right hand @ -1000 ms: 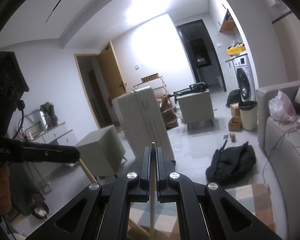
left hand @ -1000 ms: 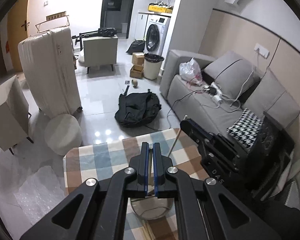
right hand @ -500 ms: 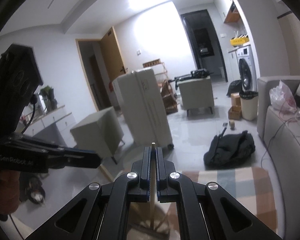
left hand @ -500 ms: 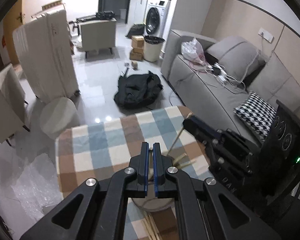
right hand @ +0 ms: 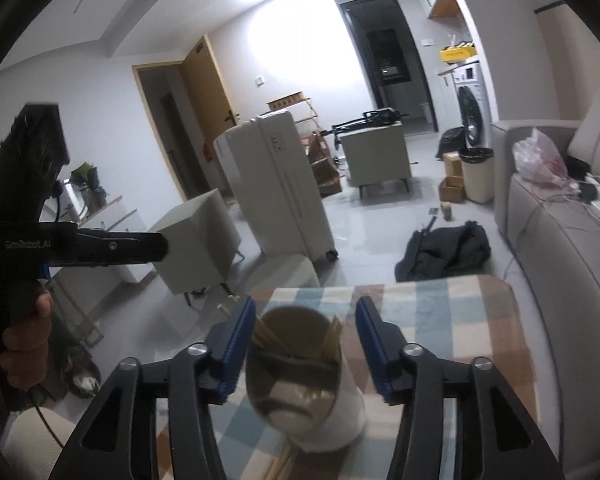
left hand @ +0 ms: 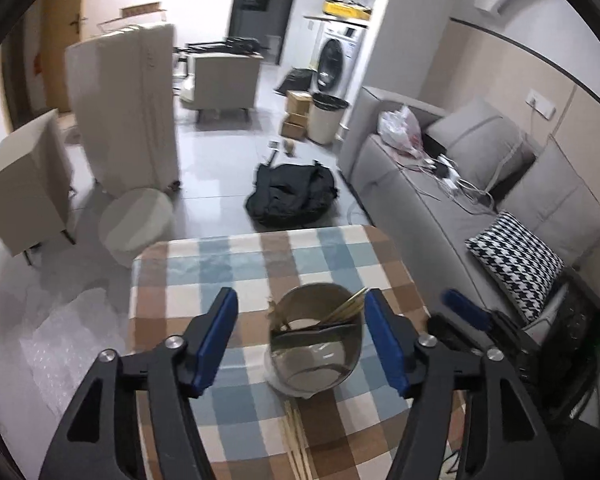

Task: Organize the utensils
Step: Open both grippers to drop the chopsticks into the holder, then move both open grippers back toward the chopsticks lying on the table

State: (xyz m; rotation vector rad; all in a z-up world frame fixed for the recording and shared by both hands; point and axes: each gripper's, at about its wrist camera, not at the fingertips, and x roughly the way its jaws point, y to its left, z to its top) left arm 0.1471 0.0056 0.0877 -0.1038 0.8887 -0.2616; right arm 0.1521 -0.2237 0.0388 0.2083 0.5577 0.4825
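A round utensil holder [left hand: 314, 342] stands on the checked tablecloth [left hand: 228, 268], with several wooden chopsticks [left hand: 346, 307] leaning inside it. More chopsticks [left hand: 296, 440] lie flat on the cloth in front of it. My left gripper [left hand: 298, 322] is open and empty, its jaws on either side of the holder and above it. In the right wrist view the holder [right hand: 300, 368] sits between the open jaws of my right gripper [right hand: 305, 336], with chopsticks [right hand: 270, 336] inside. The right gripper also shows at the right of the left wrist view [left hand: 466, 314].
A grey sofa [left hand: 460, 208] runs along the table's right side. On the floor beyond the table are a black bag [left hand: 292, 196], a round stool [left hand: 136, 224], a white suitcase [left hand: 128, 108] and a cabinet [left hand: 24, 176]. The left gripper's body [right hand: 80, 246] is at my right wrist view's left.
Both grippers opened. The chopstick held by the right gripper and the one in the left now stand in the holder. Both cameras tilted down toward the holder.
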